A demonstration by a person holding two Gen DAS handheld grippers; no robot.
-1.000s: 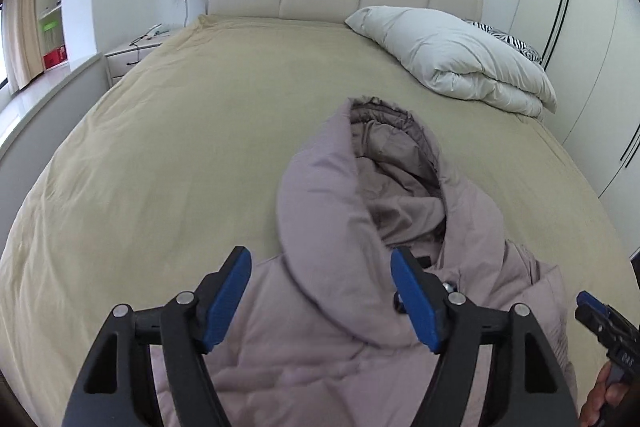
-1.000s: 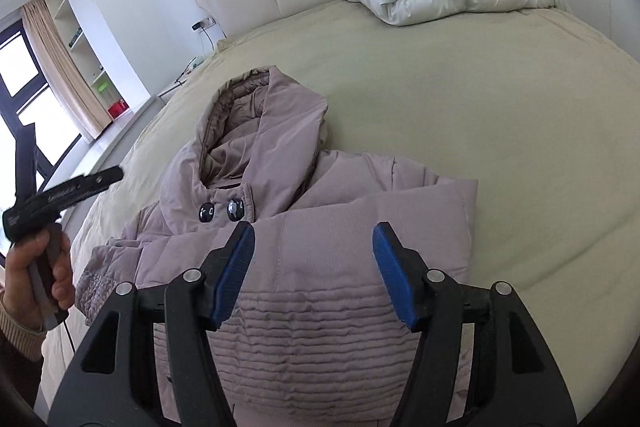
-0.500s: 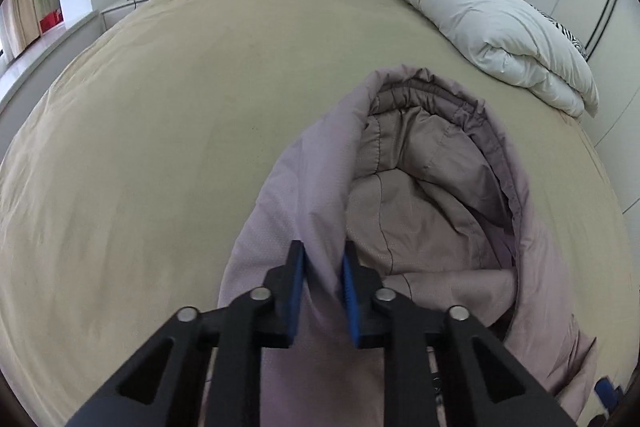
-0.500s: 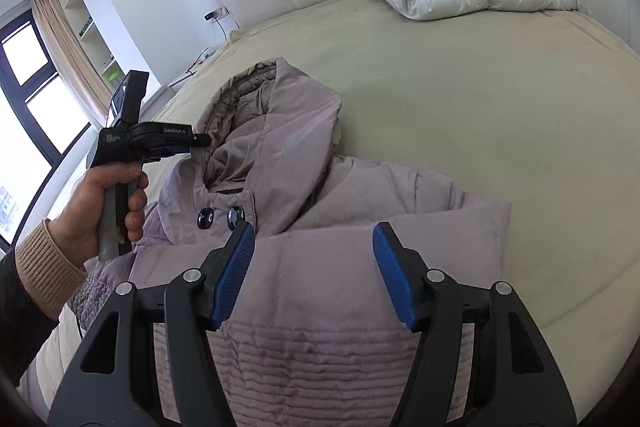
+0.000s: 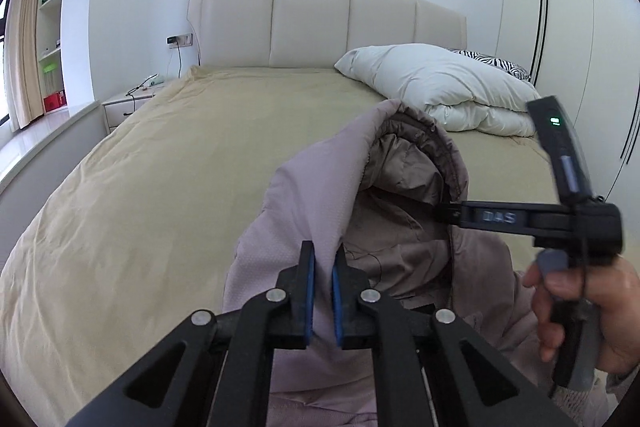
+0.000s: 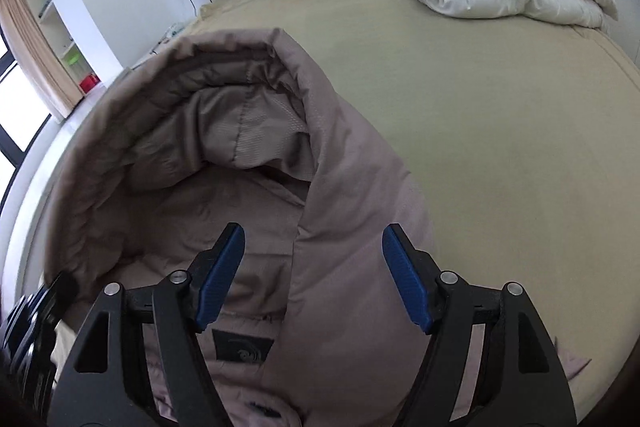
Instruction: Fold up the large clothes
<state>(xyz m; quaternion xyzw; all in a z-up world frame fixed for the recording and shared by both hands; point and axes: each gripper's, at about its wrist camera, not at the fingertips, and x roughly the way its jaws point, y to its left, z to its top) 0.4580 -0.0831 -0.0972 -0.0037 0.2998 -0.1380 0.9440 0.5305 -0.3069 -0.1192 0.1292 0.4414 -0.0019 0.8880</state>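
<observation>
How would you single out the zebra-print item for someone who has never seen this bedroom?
Start at the padded headboard of the bed and follow it toward the wardrobe side. A folded white duvet lies there; the zebra-print cushion peeks out behind it. It is the only black-and-white striped thing among plain fabrics.

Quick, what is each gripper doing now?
Left gripper: shut on the hood's edge.
Right gripper: opening, pads clear of the hood's other edge.

Hood pinched and lifted, right side moved in

The left hand-held gripper [image 5: 322,291], wide apart a second ago, has clamped the hood's [image 5: 320,187] left edge and raised it; the right hand-held gripper [image 6: 310,279] has swung over from the jacket's body, jaws opening astride the hood's right edge.
</observation>
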